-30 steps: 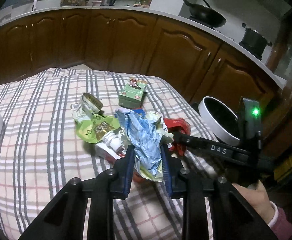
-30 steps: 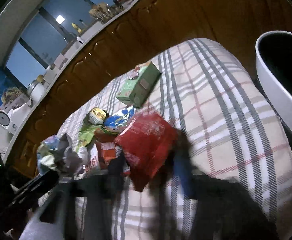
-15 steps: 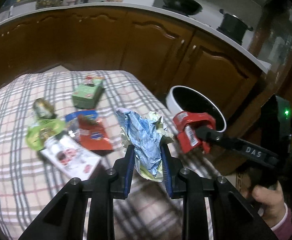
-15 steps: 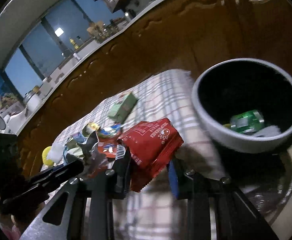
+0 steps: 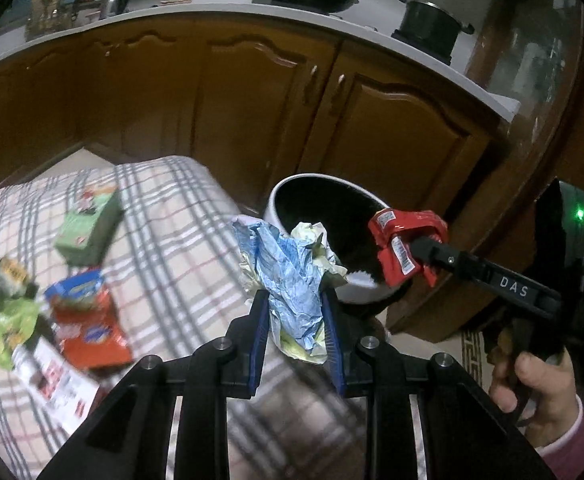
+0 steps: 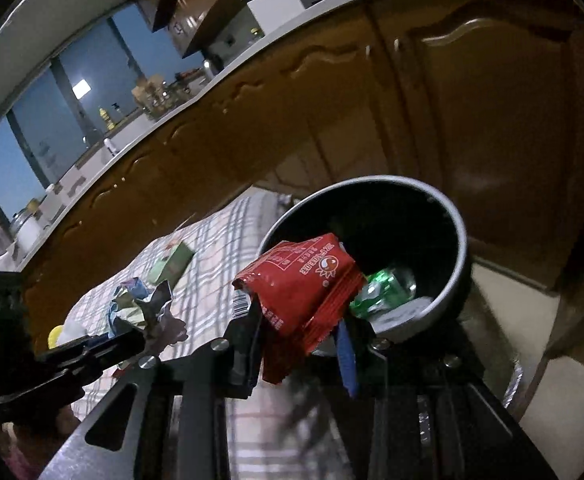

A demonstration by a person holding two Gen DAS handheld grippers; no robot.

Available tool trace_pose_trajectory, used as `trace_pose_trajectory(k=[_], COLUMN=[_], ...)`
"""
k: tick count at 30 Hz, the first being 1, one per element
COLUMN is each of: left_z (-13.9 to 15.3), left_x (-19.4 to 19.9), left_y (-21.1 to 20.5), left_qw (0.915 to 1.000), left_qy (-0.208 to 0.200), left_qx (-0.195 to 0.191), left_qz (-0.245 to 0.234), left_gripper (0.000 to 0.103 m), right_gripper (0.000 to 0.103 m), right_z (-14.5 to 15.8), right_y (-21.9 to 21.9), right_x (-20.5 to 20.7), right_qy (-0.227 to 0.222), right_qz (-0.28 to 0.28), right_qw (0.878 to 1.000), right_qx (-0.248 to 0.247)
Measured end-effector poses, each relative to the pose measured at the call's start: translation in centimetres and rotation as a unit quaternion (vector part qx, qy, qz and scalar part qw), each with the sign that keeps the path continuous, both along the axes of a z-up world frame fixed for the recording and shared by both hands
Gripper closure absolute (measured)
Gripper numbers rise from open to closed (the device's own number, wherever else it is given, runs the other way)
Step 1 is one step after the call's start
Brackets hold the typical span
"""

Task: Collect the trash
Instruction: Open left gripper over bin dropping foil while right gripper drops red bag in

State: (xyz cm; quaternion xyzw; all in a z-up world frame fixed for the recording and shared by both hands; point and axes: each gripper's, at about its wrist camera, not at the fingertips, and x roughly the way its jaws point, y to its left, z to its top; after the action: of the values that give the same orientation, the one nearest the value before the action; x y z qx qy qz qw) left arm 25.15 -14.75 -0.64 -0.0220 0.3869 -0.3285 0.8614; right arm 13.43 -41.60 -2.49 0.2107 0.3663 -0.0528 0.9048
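Left claw point(image 5: 295, 320) pinches crumpled blue wrapper point(image 5: 292, 280), long axis upright, top toward 12 o'clock, just beside the white bin point(image 5: 355, 294) rim. Right claw point(image 6: 299, 340) pinches red snack packet point(image 6: 299, 284), long axis tilted toward 1 o'clock, over the bin's point(image 6: 461, 240) near rim. Green can point(image 6: 383, 284) lies inside. Other wrappers point(image 5: 84, 320) lie on the plaid desk point(image 5: 172, 240) at 9 o'clock.

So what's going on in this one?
A person is clearing trash off a checked tablecloth with two handheld grippers. The left gripper is shut on a crumpled blue wrapper, and the right gripper holds a red packet over the round bin. A green can already lies in the bin. More wrappers and a green carton wait on the cloth.
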Motion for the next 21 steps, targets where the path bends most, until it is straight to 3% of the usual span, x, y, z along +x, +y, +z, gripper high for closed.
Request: trace_pose_trajectory(k=[7, 21], left_z=[0.4, -1.5], left_x=[2.4, 6.8], left_y=[-3.8, -9.4], left_qw=[0.9998, 0.9987], left_qy=[-0.012, 0.006], left_qx=[0.009, 0.043], left_qz=[-0.012, -0.028], left_gripper=[0.078, 0.078], right_gripper=[0.071, 0.071], right_z=[0.1, -0.6], right_y=[-2.2, -4.1], right_x=[1.0, 4.2], right_qy=[0.009, 0.055], right_qz=[-0.013, 0.014], right_qw=[1.0, 0.996], right_qx=[-0.018, -0.067])
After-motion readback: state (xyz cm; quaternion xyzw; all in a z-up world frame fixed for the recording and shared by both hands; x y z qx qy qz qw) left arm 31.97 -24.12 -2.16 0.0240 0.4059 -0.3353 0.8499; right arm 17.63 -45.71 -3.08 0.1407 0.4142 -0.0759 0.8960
